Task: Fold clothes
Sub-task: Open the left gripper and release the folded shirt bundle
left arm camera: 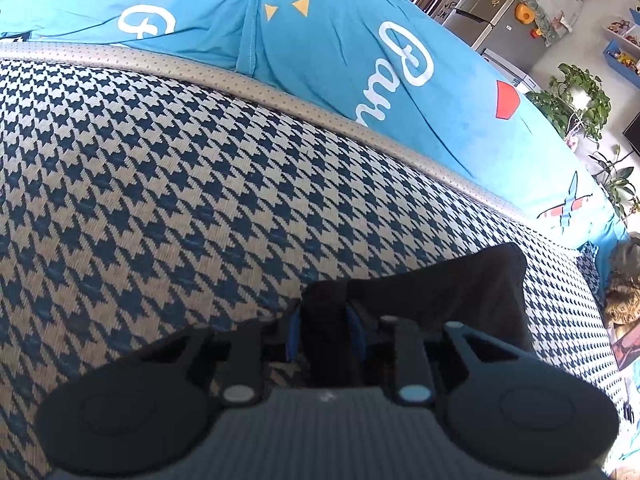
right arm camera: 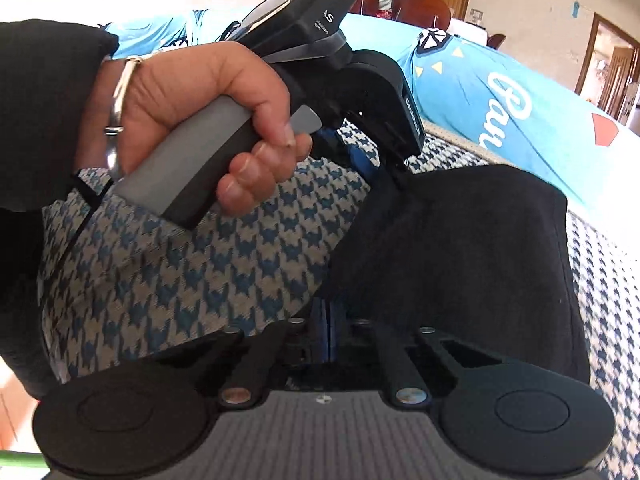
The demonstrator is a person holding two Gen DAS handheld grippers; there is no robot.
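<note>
A black garment [left arm camera: 460,280] lies in a heap on the houndstooth sofa seat [left arm camera: 160,180]. In the left wrist view my left gripper [left arm camera: 324,312] has its blue pads pressed on a fold of the black cloth at its left end. The right wrist view shows the same garment [right arm camera: 480,260] spread wider. There my right gripper [right arm camera: 328,316] is shut at the near left edge, blue pads together on the thin cloth. Farther back a hand [right arm camera: 192,112] holds the left gripper [right arm camera: 380,168], which pinches the garment's far corner.
A bright blue cover with white lettering [left arm camera: 360,60] drapes the sofa back behind a grey perforated band [left arm camera: 120,56]. A fridge [left arm camera: 488,8] and potted plants [left arm camera: 576,96] stand beyond the sofa's right end. Houndstooth fabric [right arm camera: 180,272] stretches left of the garment.
</note>
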